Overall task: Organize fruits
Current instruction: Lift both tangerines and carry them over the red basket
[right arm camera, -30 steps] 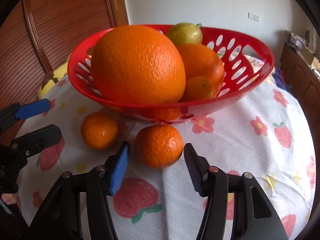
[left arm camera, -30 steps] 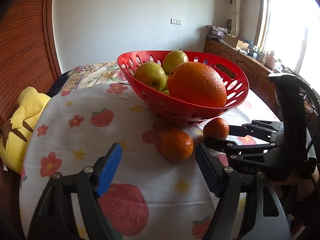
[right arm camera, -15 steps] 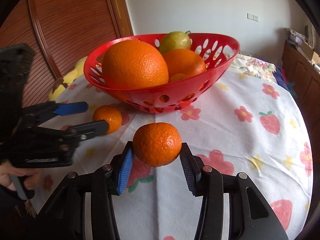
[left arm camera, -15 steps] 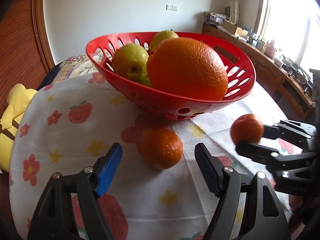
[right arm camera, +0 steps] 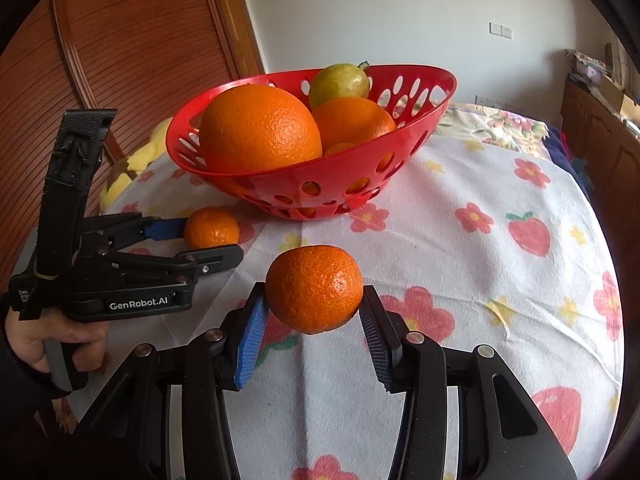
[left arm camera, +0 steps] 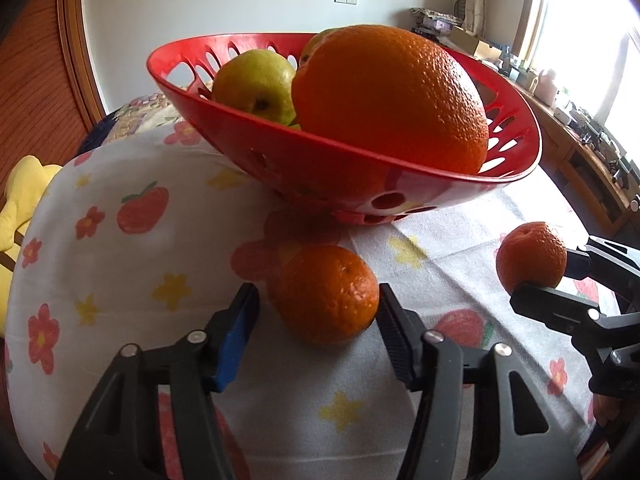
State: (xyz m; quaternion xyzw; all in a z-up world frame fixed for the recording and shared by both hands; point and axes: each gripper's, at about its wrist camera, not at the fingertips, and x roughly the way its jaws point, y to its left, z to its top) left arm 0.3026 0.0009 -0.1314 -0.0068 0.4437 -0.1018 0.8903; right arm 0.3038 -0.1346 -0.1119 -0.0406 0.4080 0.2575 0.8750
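Note:
A red slotted basket (left arm camera: 248,136) (right arm camera: 360,184) stands on the flowered tablecloth and holds a large orange (left arm camera: 392,100) (right arm camera: 260,128), green fruits (left arm camera: 256,84) and more oranges. A small tangerine (left arm camera: 326,292) (right arm camera: 211,232) lies on the cloth in front of the basket, between the fingers of my open left gripper (left arm camera: 316,320) (right arm camera: 196,240); the right finger is at its skin, the left one apart. My right gripper (right arm camera: 312,320) (left arm camera: 540,276) is shut on a second tangerine (right arm camera: 314,288) (left arm camera: 531,257) and holds it above the cloth.
A yellow plush toy (left arm camera: 20,200) lies off the table's left edge. A wooden sideboard (left arm camera: 592,152) with clutter stands under the window at the right. A ribbed wooden panel (right arm camera: 132,60) is behind the table.
My right gripper has closed on its tangerine, lifted it off the cloth and drawn back from the basket. My left gripper has moved in around the other tangerine.

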